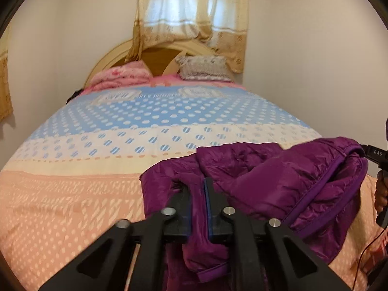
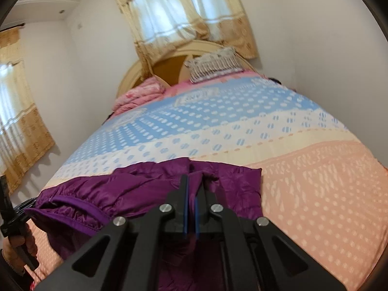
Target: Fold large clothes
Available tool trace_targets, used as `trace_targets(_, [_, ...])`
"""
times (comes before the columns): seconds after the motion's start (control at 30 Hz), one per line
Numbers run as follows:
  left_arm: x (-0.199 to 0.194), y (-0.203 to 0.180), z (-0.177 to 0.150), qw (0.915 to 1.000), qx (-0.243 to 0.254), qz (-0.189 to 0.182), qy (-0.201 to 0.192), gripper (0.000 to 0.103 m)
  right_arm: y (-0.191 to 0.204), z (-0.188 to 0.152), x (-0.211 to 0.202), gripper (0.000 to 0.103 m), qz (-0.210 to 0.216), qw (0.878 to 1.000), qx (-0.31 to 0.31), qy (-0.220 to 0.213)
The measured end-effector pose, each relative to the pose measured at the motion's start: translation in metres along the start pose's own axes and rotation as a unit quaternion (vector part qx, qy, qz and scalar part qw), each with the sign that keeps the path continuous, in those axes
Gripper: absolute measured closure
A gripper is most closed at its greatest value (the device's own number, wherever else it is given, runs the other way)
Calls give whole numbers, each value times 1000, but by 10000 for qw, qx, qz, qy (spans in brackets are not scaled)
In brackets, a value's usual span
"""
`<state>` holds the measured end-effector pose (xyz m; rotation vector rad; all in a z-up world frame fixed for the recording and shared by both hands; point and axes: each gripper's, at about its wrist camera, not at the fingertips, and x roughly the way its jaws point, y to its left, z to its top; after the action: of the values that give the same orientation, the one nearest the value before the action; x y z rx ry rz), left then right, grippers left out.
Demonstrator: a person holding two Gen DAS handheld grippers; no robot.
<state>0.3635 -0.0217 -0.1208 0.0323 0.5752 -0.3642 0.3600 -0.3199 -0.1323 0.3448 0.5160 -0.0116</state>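
Left wrist view, nearest first: the left gripper (image 1: 197, 189) has its fingers (image 1: 213, 194) drawn narrow on a pinched fold of the purple puffer jacket (image 1: 266, 179), with cloth bunched between the blue pads and a hemmed end hanging down below them. Right wrist view shows much the same: the right gripper (image 2: 194, 186) is nipped tight onto another bunch of the jacket (image 2: 121, 194), almost no gap between the pads. The garment lies crumpled near the foot of the bed (image 1: 72, 206), spread between the two grips and partly lifted, on the peach band of the bedspread. It looks like quilted, glossy nylon, so I judge it light and puffy but slick; thin pinches may slide out, and the padding will spring back rather than hold a crease. The bound edges, the darker purple trim (image 1: 315, 194) along the opening and hem, seem the surest places to take hold, since they are firmer and less slippery. Farther off lie the blue dotted band, then a pink quilt (image 1: 121, 76) and a patterned pillow (image 1: 203, 69) by the headboard (image 1: 157, 58), and the curtained window (image 1: 191, 7) beyond.
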Motion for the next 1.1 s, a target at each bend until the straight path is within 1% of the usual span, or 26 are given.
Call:
trace_targets(0.13, [28,-2,6,9987,48,511,57,78,-3,3,28,98,-227,9997,-29,121])
trace_targets(0.23, [49,-4,10,9971,-66,740,166,71,-5,4,51,98,-411,9989,-67,216])
trace_targets(0.27, [53,-3,10,9971,-116,743,151,62,-7,4,57,98,-448,9987,-54,254])
trace_targets(0.3, [57,1,12,9962,-226,835,66,40,-9,3,64,98,-491,9983,-21,310])
trace_targets(0.37, [57,12,13,9927,-606,1019,-204,11,-15,3,74,97,-468,9981,63,406])
trace_targets(0.43, [57,22,15,9914,-905,878,-346,10,-18,3,82,95,-462,9977,131,477])
trace_targets(0.47, [58,26,16,9908,-983,868,-337,10,-17,4,85,87,-515,9975,81,477])
trace_targets(0.5, [61,27,17,9903,-980,950,-277,10,-15,7,87,71,-536,9976,40,444])
trace_targets(0.53, [62,27,18,9897,-952,1038,-258,10,-13,10,84,59,-542,9980,45,331])
trace_targets(0.57, [61,26,19,9896,-897,1090,-286,10,-13,14,82,35,-566,9982,67,203])
trace_targets(0.6, [59,24,20,9894,-809,1163,-321,10,-11,18,75,27,-628,9980,89,8])
trace_targets(0.67, [53,21,22,9846,-742,1536,-386,10,-5,25,68,27,-712,9973,89,-155])
trace_targets(0.7, [49,19,23,9823,-732,1669,-438,10,0,26,67,27,-677,9975,69,-170])
trace_targets(0.77, [44,7,24,9805,-606,1780,-572,10,19,22,68,28,-533,9984,-193,-14])
trace_targets(0.8, [43,1,24,9809,-522,1768,-616,10,29,18,71,33,-449,9984,-319,107])
trace_targets(0.83, [43,-11,24,9834,-341,1672,-623,10,40,12,75,35,-315,9982,-436,248])
trace_targets(0.9, [50,-28,24,9858,-36,1582,-567,9,60,-2,84,43,-117,9959,-719,528])
trace_targets(0.93, [57,-36,22,9866,100,1544,-521,9,68,-8,89,45,-83,9939,-874,664])
trace_targets(0.97, [61,-41,21,9871,179,1514,-491,9,79,-15,98,48,-85,9901,-1088,888])
trace_targets(1.03, [77,-47,20,9879,273,1488,-345,9,89,-23,117,49,-194,9820,-1354,1300])
trace_targets(1.07, [87,-49,20,9890,327,1431,-169,9,89,-26,127,50,-277,9791,-1413,1435])
trace_targets(1.1, [101,-49,20,9896,359,1394,36,9,88,-27,137,51,-446,9776,-1457,1452])
